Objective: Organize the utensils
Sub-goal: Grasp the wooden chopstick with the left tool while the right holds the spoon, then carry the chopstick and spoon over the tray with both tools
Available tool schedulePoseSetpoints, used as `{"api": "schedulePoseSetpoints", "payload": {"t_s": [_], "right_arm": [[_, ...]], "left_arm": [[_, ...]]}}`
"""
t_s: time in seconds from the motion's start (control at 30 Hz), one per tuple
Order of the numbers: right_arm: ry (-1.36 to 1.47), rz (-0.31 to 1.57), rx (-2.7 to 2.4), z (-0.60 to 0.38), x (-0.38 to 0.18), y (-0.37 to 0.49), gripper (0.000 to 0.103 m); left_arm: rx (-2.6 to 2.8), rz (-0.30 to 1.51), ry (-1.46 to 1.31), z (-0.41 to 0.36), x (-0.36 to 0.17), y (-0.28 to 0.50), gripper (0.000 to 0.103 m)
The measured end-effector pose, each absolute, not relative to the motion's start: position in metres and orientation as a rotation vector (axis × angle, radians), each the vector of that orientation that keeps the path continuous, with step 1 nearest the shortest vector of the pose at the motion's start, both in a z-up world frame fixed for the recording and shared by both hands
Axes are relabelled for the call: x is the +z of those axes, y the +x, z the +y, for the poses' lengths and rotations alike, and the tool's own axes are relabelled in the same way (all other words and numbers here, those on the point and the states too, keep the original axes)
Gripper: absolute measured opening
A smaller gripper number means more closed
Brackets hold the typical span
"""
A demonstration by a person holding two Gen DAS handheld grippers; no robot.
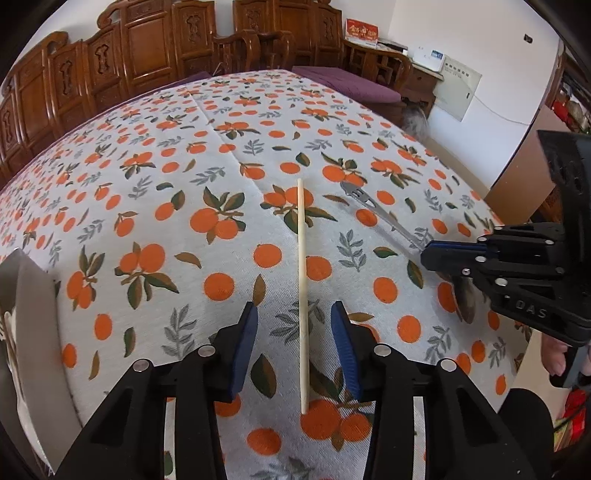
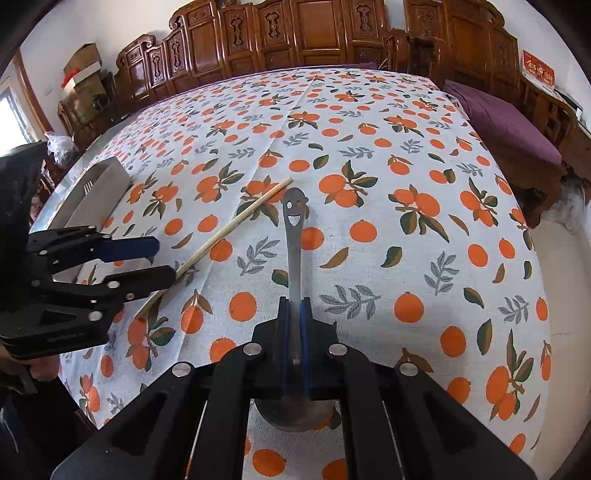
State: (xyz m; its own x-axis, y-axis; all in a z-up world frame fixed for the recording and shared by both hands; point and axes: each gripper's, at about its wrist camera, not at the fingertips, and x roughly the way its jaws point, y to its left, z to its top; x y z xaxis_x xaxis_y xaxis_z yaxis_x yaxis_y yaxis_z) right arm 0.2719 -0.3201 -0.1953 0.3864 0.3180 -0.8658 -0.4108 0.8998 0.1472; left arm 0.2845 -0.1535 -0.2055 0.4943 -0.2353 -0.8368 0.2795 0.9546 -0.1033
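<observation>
A pale wooden chopstick (image 1: 303, 295) lies on the orange-print tablecloth, running between the open fingers of my left gripper (image 1: 293, 325); it also shows in the right wrist view (image 2: 229, 229), where the left gripper (image 2: 159, 258) stands over its near part. My right gripper (image 2: 295, 306) is shut on the handle of a steel spoon (image 2: 294, 229) with a smiley-face cut-out. The spoon's bowl lies under the gripper. In the left wrist view the right gripper (image 1: 428, 254) holds the spoon (image 1: 373, 205) at the right.
A steel utensil box (image 2: 92, 192) with a fork inside stands at the table's left edge; it also shows in the left wrist view (image 1: 33, 325). Carved wooden chairs (image 2: 295, 33) line the far side. A purple-cushioned bench (image 2: 506, 125) stands to the right.
</observation>
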Motion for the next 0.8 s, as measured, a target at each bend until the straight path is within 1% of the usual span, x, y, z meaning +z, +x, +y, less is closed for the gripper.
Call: {"api": "schedulePoseSetpoints", "payload": {"t_s": [0.2,0.27,0.3,0.53,0.8], "right_arm": [[-0.106,1.079,0.467,-0.317,-0.196,0.271,0.007],[-0.109,1.082,0.470,-0.316,-0.196,0.270,0.007],[-0.110,1.082,0.472,-0.315,-0.196,0.270,0.007],[-0.133,1.079,0.491,-0.306,-0.194,0.266,0.007],[-0.178,1.067,0.520,-0.285,-0.184,0.259,0.007]], "left_arm": [[-0.305,1.018,0.074,-0.158,-0.214,0.287,0.024],[-0.305,1.024,0.076,-0.157,-0.215,0.288,0.015],[-0.305,1.029,0.075,-0.156,-0.215,0.288,0.004],[-0.298,1.020,0.076,-0.144,-0.207,0.276,0.004],[-0.257,0.980,0.051,-0.111,-0.186,0.257,0.004]]}}
